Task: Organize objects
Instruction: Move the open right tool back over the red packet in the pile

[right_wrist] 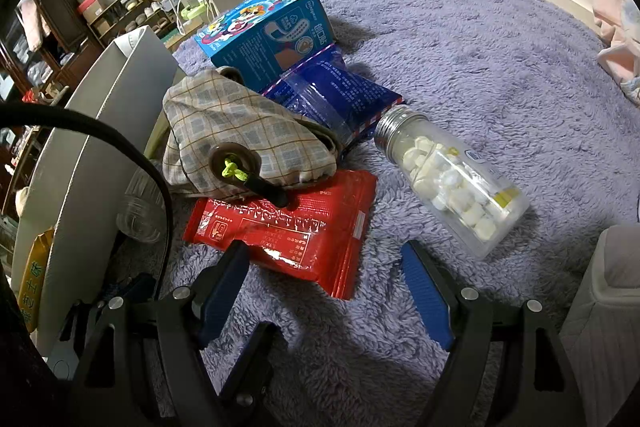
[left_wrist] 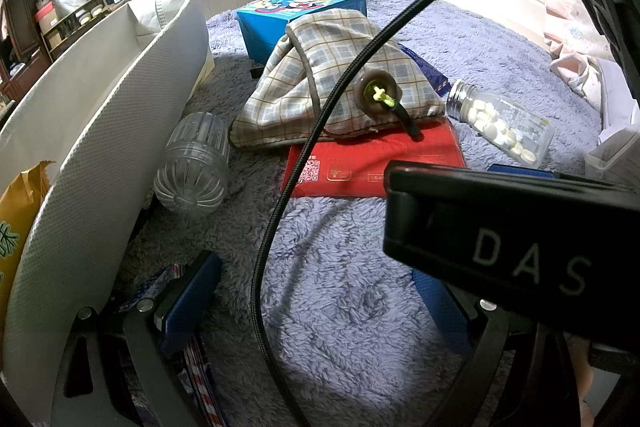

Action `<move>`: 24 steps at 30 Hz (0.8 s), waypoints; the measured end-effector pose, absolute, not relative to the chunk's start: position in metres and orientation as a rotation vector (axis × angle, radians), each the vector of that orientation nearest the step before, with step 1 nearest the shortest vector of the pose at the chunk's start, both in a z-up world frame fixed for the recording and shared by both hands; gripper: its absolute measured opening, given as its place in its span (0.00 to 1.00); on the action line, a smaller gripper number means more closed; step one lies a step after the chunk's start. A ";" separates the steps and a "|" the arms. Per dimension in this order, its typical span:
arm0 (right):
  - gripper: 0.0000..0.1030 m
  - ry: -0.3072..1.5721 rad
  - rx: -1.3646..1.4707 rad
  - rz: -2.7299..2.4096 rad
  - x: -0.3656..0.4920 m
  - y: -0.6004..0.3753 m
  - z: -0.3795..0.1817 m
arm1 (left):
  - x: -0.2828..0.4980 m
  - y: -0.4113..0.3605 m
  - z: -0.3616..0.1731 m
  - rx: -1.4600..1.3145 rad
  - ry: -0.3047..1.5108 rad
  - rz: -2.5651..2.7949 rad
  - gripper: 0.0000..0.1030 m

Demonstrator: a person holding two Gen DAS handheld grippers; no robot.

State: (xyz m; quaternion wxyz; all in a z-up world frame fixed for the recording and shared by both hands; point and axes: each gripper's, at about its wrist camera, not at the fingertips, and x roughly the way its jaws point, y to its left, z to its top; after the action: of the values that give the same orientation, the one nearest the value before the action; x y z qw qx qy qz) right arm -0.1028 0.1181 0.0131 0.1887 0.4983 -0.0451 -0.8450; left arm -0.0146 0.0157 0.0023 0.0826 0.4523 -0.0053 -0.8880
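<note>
Plaid pouch [right_wrist: 244, 135] half-covers red packet [right_wrist: 304, 231] | black cable [left_wrist: 320, 115] crosses | both fingers apart, empty

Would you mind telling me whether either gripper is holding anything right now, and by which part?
Nothing is held. The right gripper is open over the red foil packet; the left gripper is open and empty.

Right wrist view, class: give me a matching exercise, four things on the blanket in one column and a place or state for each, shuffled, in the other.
Things
1. pill bottle
2. plaid pouch
3. red packet
4. blue box

Places or states
A. farthest back, behind the blue bag
B. on its side, white tablets inside
C. nearest the right gripper
D. resting partly on the red packet

Pairs: 1-B, 2-D, 3-C, 4-A
</note>
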 end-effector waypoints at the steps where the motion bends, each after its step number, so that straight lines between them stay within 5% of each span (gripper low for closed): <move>1: 0.76 -0.126 1.402 -2.377 -0.103 0.118 0.013 | -0.015 0.016 0.002 1.351 -0.016 -2.652 0.95; 24: 0.77 -0.116 1.405 -2.370 -0.105 0.119 0.011 | -0.016 0.014 0.003 1.353 -0.015 -2.654 0.95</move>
State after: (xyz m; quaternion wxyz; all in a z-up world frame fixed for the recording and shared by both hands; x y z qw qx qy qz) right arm -0.1048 0.1188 0.0106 0.1908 0.5001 -0.0412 -0.8437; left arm -0.0160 0.0139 0.0029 0.0811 0.4527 -0.0049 -0.8880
